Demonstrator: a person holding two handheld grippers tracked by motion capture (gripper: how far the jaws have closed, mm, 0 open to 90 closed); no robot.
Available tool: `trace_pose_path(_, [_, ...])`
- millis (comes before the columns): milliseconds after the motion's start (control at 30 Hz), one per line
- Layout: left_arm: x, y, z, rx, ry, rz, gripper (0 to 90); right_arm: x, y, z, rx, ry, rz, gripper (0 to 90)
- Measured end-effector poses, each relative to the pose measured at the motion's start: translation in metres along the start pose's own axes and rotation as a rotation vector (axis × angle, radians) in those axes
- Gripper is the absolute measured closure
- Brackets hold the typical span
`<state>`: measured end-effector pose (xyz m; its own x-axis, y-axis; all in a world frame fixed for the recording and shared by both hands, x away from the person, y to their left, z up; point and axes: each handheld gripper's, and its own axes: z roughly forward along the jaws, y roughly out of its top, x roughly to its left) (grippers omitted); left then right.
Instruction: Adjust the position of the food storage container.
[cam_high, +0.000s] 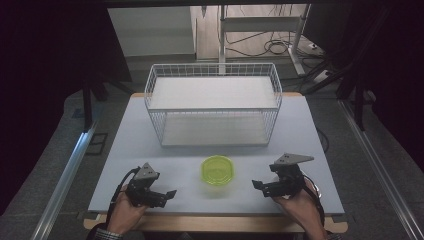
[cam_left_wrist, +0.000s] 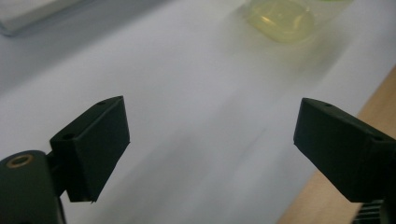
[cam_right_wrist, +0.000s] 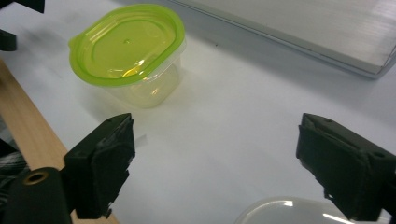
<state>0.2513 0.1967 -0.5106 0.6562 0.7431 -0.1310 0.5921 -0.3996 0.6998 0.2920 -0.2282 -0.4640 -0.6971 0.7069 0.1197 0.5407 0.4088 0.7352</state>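
A clear plastic container with a lime-green lid (cam_high: 217, 170) stands on the pale table (cam_high: 150, 150), in front of a white wire basket (cam_high: 213, 102). My left gripper (cam_high: 167, 196) rests near the table's front edge to the left of the container, open, with nothing between its jaws. My right gripper (cam_high: 260, 187) sits to the right of the container, also open and holding nothing. In the right gripper view the lidded container (cam_right_wrist: 128, 51) lies ahead on the left of the gripper (cam_right_wrist: 212, 158). The left gripper view has the container (cam_left_wrist: 282, 18) at the top edge, beyond the gripper (cam_left_wrist: 210, 144).
The wire basket holds a flat white board (cam_high: 212, 92) on its upper level. A pale rounded object (cam_right_wrist: 285, 212) shows at the bottom of the right gripper view. The table's wooden front edge (cam_high: 215, 222) runs below both hands. Cables and metal frame legs lie on the floor behind.
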Motion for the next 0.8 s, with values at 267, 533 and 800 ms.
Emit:
trace_pose_path(267, [-0.012, 0.003, 0.003, 0.025, 0.009, 0.069, 4.7, 0.001, -0.001, 0.0, -0.016, -0.025, -0.015, 17.8])
trace_pose_path(533, [-0.016, 0.005, 0.001, -0.007, 0.016, 0.095, 10.4, 0.001, -0.002, 0.0, -0.017, -0.026, -0.017, 20.4])
trace_pose_path(800, [-0.02, 0.006, 0.002, -0.017, 0.011, 0.107, 16.8, 0.0, -0.002, -0.001, -0.025, -0.027, -0.016, 20.7])
